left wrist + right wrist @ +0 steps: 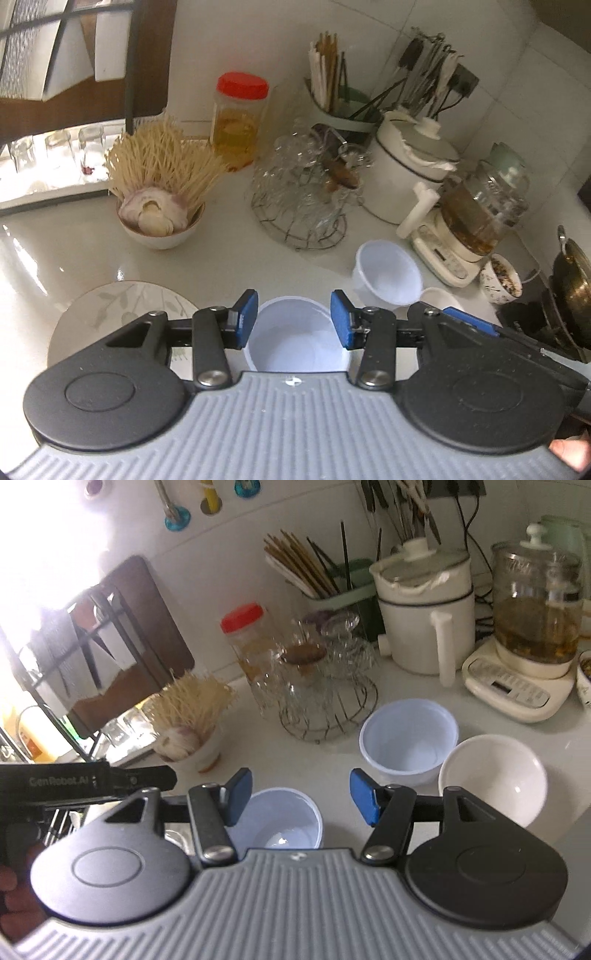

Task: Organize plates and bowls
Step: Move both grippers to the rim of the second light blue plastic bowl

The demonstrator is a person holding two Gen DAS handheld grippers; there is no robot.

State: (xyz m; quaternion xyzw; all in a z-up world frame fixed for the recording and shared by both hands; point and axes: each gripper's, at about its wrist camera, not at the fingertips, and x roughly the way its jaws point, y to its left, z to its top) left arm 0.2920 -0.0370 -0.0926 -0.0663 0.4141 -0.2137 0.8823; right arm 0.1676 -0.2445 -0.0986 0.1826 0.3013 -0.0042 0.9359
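Behind the small pale-blue plastic cup (284, 819) stood a wire rack of glasses (325, 705) and a white ceramic bowl of noodles and garlic (192, 734). Both the left gripper (294, 319) and right gripper (301, 795) had jaws apart, gripping nothing.

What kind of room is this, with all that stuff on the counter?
Most likely a home kitchen. On the white counter stand a chopstick holder, a glass kettle on its electric base, and a red-lidded jar, with white tiles behind.

Both tongs point forward and down. The left tongs (294, 319) stand with blue pads apart, gripping nothing. The right tongs (301, 796) are likewise parted and empty. Fingers (14, 890) of the person's hand show at the right view's lower left edge.
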